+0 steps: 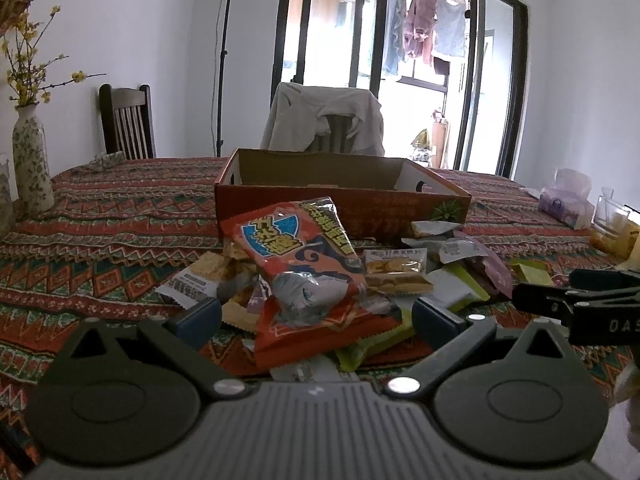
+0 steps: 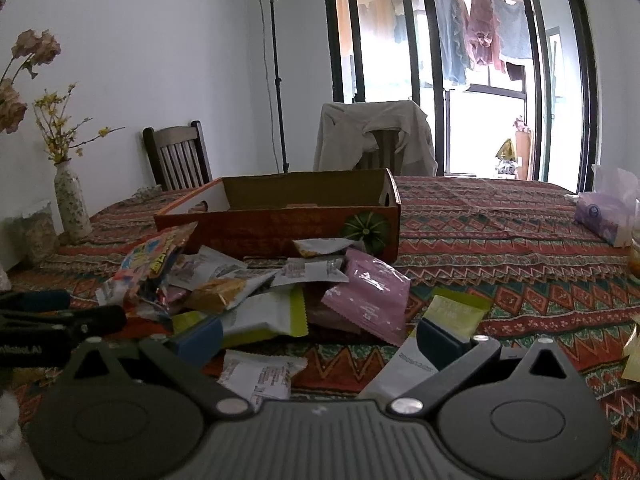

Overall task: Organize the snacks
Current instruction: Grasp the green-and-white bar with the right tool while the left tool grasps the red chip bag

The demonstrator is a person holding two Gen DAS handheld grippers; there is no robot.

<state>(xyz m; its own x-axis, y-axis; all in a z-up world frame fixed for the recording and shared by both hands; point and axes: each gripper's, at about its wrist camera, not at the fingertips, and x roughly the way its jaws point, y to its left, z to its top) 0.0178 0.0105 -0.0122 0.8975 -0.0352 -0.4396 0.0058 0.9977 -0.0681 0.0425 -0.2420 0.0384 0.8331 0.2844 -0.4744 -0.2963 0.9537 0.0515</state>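
Observation:
A heap of snack packets lies on the patterned tablecloth in front of an open orange cardboard box (image 1: 344, 200), which also shows in the right wrist view (image 2: 280, 220). In the left wrist view a large red snack bag (image 1: 296, 248) tops the heap. My left gripper (image 1: 316, 316) is open, its fingers on either side of the red bags at the heap's near edge. My right gripper (image 2: 318, 334) is open and empty, low over the tablecloth just short of a pink packet (image 2: 370, 292) and a white-and-green packet (image 2: 264, 316). A white packet (image 2: 260, 376) lies below it.
A flowered vase (image 1: 30, 168) stands at the table's left edge. A purple tissue pack (image 2: 604, 216) and a glass jar (image 1: 610, 216) sit at the right. Two chairs (image 2: 180, 156) stand behind the table. The other gripper shows at each view's side (image 1: 580, 304).

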